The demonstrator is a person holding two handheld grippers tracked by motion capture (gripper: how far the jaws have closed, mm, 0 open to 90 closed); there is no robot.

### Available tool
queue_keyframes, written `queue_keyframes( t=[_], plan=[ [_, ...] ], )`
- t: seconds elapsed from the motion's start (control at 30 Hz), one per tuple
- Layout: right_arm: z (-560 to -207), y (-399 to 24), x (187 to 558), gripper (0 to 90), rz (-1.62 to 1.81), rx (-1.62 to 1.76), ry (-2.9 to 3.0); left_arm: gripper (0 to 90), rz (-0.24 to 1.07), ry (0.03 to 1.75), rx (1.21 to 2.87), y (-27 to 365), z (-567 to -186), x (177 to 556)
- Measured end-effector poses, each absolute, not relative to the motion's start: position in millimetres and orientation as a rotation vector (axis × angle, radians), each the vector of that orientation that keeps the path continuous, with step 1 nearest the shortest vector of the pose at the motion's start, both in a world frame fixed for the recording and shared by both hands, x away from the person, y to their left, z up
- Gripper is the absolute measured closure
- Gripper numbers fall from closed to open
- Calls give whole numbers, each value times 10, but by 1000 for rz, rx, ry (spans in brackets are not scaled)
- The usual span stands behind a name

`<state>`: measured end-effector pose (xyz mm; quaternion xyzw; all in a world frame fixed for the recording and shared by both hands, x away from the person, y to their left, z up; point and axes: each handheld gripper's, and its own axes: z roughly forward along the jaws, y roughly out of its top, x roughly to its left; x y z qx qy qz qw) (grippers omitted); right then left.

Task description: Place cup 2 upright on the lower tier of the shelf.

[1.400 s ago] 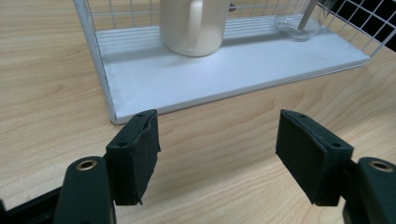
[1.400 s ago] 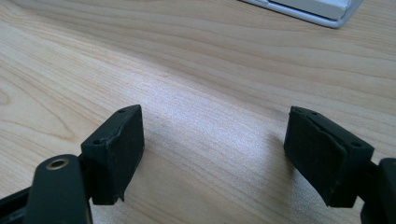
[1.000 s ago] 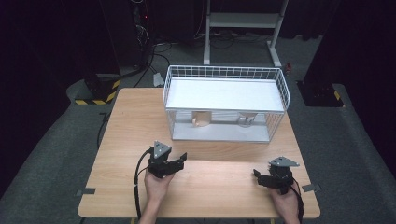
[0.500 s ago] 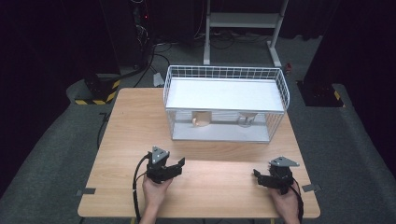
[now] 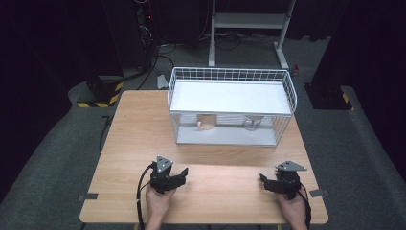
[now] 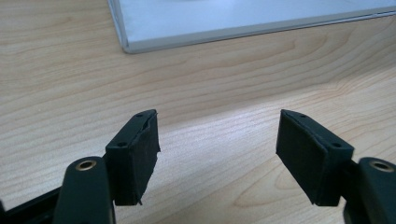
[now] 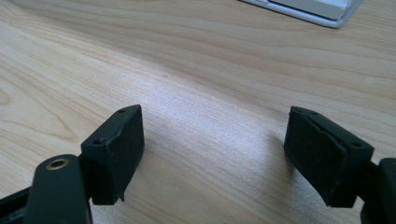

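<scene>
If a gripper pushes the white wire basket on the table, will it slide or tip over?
The white wire basket is wide and low with a flat base, so it would probably slide, not tip. Its thin open wire suggests it is light and shifts easily on the smooth wooden table.

A light wooden table fills the middle of the frame. In its upper right part stands a white wire-mesh basket rack with a white shelf; below the shelf hang a small tan cup and a wire piece (too small to tell more). At lower left the black left gripper lies in a hand, jaws apart; at lower right the black right gripper likewise, both well apart from the rack.
</scene>
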<state>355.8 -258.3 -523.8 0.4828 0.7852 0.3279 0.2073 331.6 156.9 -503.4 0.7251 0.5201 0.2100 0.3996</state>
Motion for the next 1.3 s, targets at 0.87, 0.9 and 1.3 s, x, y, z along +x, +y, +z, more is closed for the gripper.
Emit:
queue_keyframes(
  t=[0.87, 0.9, 1.3],
  plan=[
    [-5238, -2583, 3558, 205, 913, 1344, 2186, 280, 626, 1380, 1937, 1564, -5278, 3327],
    [-5238, -2583, 3558, 205, 913, 1344, 2186, 274, 625, 1381, 1940, 1562, -5277, 3324],
    [-5238, -2583, 3557, 205, 913, 1344, 2187, 226, 620, 1384, 1945, 1550, -5280, 3326]
  ],
)
